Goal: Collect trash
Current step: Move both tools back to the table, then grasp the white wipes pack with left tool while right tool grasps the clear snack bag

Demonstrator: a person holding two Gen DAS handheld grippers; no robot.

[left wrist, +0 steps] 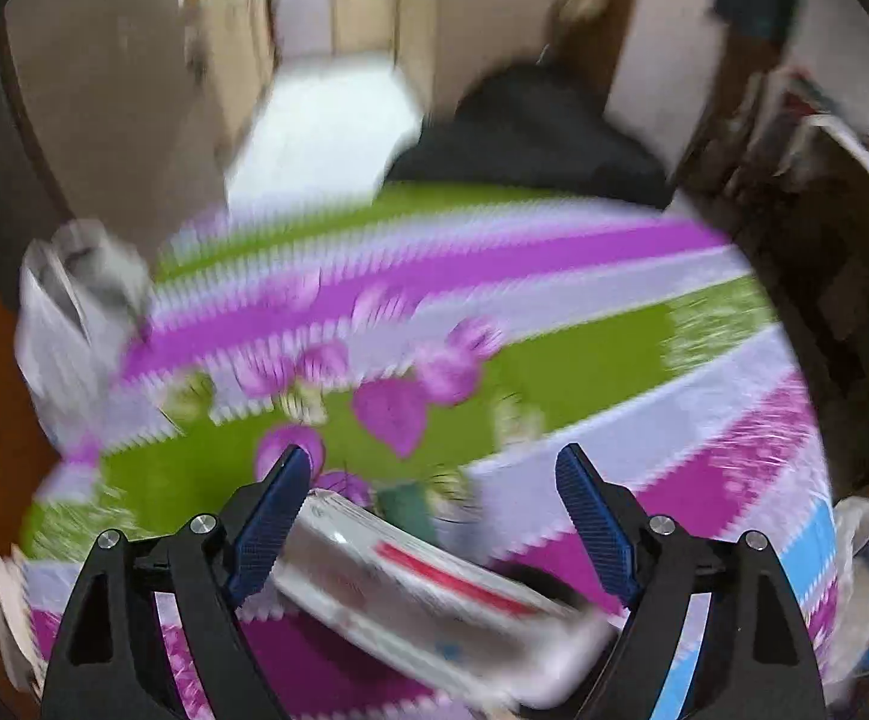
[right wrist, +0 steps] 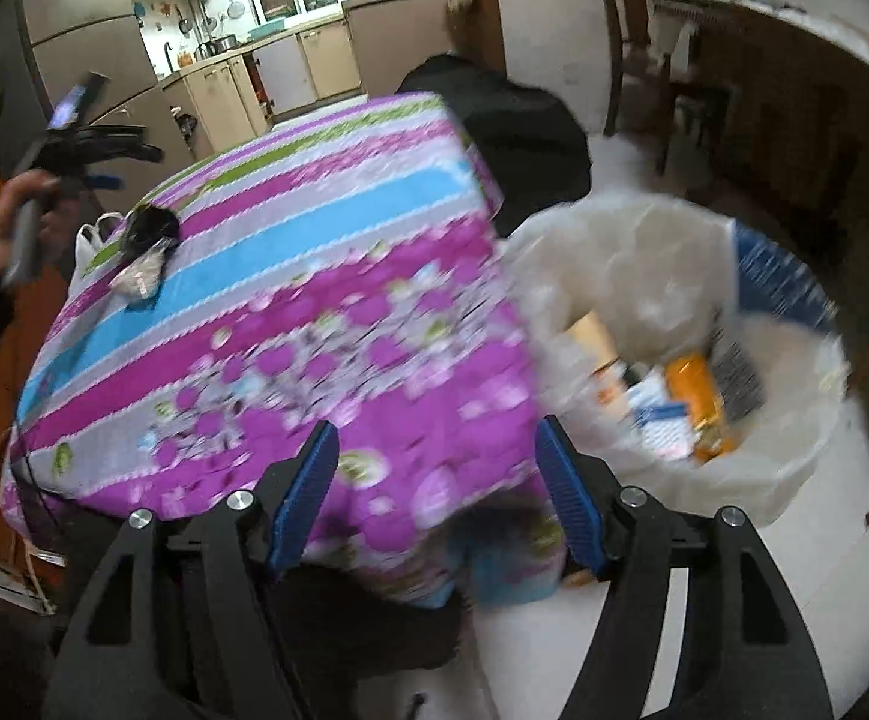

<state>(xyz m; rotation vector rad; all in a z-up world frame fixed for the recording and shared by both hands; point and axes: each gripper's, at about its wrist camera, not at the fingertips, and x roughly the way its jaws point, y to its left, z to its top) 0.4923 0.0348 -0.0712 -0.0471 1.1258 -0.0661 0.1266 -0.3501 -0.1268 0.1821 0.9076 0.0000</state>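
Observation:
In the left wrist view a white wrapper with a red stripe (left wrist: 434, 588) lies between the jaws of my left gripper (left wrist: 434, 456), which stands open above the striped tablecloth (left wrist: 554, 360). The wrapper is blurred and the pads do not press on it. A dark scrap (left wrist: 524, 576) shows just behind it. From the right wrist view the left gripper (right wrist: 116, 171) hangs in a hand (right wrist: 8, 228) over a whitish wrapper (right wrist: 140, 276) and a black scrap (right wrist: 152, 222). My right gripper (right wrist: 434, 429) is open and empty over the table's near corner. To its right is the lined bin (right wrist: 794, 468).
The bin's blue basket wall (right wrist: 776, 264) holds several pieces, among them an orange packet (right wrist: 701, 402). A white plastic bag (right wrist: 89, 240) (left wrist: 68, 324) hangs at the table's left edge. Beyond the table lies a dark bundle (right wrist: 524, 132). A wooden sideboard (right wrist: 794, 120) stands right.

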